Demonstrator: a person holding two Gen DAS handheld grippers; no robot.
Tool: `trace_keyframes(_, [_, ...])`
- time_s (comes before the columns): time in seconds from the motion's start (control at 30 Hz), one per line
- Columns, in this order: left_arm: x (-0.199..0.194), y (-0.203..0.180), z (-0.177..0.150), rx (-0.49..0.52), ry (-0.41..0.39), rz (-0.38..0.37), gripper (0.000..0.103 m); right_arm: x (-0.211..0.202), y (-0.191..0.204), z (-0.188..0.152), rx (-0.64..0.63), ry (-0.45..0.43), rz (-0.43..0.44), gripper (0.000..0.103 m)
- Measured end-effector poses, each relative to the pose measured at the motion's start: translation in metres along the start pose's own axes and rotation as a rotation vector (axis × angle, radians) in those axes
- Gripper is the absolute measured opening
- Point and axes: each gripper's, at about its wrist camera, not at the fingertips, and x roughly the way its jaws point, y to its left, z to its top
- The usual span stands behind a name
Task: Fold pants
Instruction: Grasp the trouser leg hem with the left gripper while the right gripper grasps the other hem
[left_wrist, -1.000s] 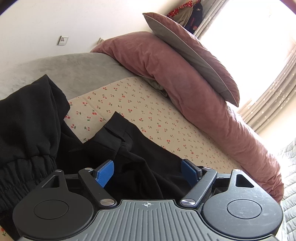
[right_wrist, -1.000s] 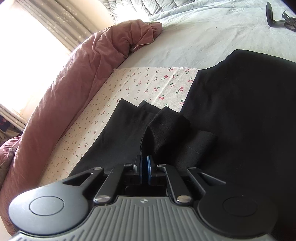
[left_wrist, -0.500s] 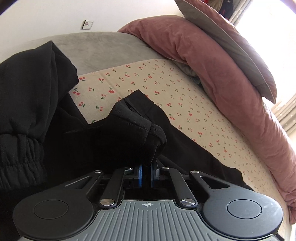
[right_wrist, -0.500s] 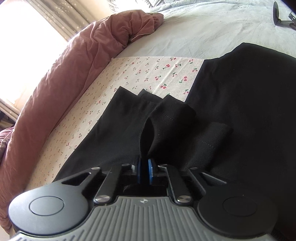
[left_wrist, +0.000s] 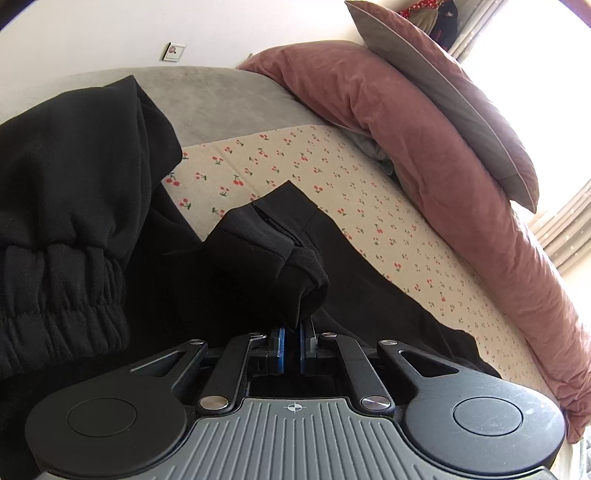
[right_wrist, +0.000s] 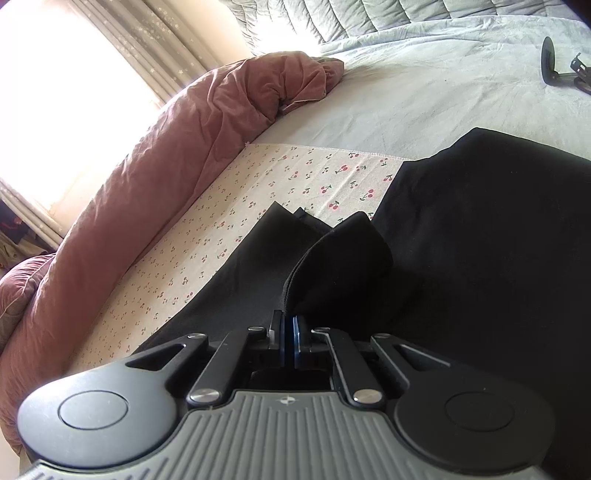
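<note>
Black pants (left_wrist: 236, 280) lie on a cherry-print sheet (left_wrist: 332, 177) on the bed. In the left wrist view my left gripper (left_wrist: 291, 334) is shut on a bunched fold of the pants' hem, which lifts off the sheet. An elastic waistband or cuff (left_wrist: 62, 295) of black cloth hangs at the left. In the right wrist view my right gripper (right_wrist: 289, 328) is shut on another raised fold of the pants (right_wrist: 340, 266), with the flat leg (right_wrist: 251, 280) stretching left of it and a broad black panel (right_wrist: 487, 236) to the right.
A rolled dusty-pink duvet (left_wrist: 424, 158) runs along the far side of the sheet, with a pillow (left_wrist: 443, 92) on top. A grey bedspread (right_wrist: 424, 85) lies beyond, with a small black stand (right_wrist: 557, 62) on it. Curtains (right_wrist: 122, 74) and bright window are behind.
My left gripper went from wide open over the pants to shut on the hem fold, then sank slightly. The right gripper stayed shut on its fold and shifted, the fold rising a little.
</note>
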Motion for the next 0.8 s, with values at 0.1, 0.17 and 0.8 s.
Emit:
trace_keyframes(0.1, [0.002, 0.001, -0.005, 0.044, 0.004, 0.019, 0.007, -0.003, -0.004, -0.002, -0.010, 0.008, 0.004, 0.000])
trace_keyframes(0.17, [0.007, 0.003, -0.007, 0.067, 0.031, 0.029, 0.013, 0.007, -0.005, -0.004, -0.014, 0.041, -0.019, 0.000])
trace_keyframes(0.8, [0.001, -0.031, 0.037, 0.022, -0.085, -0.024, 0.004, 0.045, 0.054, 0.045, 0.013, 0.043, 0.150, 0.000])
